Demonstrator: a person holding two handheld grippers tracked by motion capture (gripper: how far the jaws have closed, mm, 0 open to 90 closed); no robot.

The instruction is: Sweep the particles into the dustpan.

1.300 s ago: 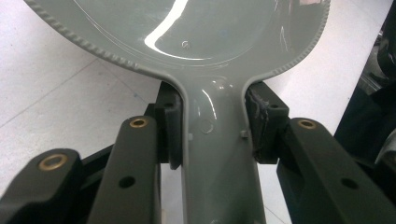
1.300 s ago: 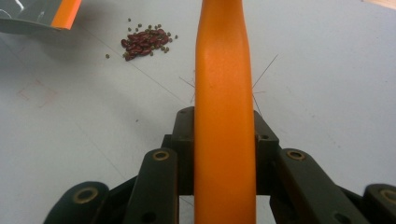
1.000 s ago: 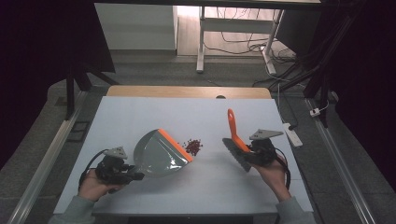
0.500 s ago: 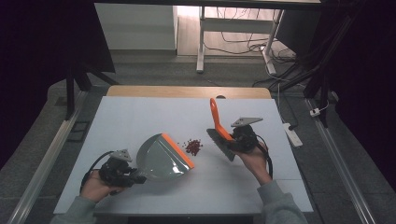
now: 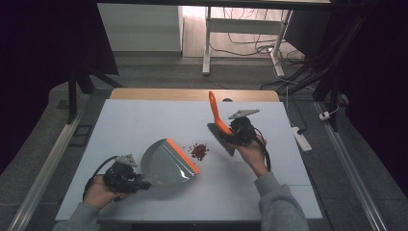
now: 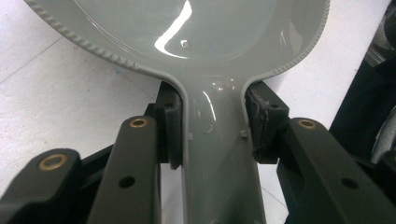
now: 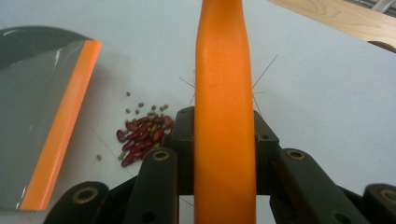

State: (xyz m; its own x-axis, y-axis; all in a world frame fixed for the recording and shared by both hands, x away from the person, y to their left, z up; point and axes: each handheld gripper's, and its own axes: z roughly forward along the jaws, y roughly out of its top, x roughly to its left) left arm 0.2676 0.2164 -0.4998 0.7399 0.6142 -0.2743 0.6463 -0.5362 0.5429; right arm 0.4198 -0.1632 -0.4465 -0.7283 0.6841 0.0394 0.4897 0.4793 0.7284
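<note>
So the thing that matters here is that little pile of beans [image 5: 198, 151]: dark red kidney-looking ones mixed with tiny greenish ones, sitting loose on the counter [image 5: 144, 120] just off the orange lip of the dustpan [image 5: 168, 162]. A few green strays have rolled out toward the lip. My guess is they handle like you'd expect: light, hard, smooth, and happy to skitter off if you hit them fast. No point trying to pinch them one by one, they want to be pushed as a group with a slow, flat stroke.

The dustpan is grey plastic with an orange edge strip, looks stiff and light, glossy enough to be a bit slippery. The left gripper [image 6: 212, 140] is clamped on its narrow neck right where the handle meets the pan, which seems like the sensible spot, both jaws pressed against the sides.

The brush [image 5: 217, 126] sits to the right of the pile, orange handle angled up and away, dark head low near the counter. The right gripper [image 7: 224, 149] is closed around the handle, jaws snug on both sides. Handle looks rigid; bristles probably give a little, a few thin ones poke out in the right gripper view.
</note>
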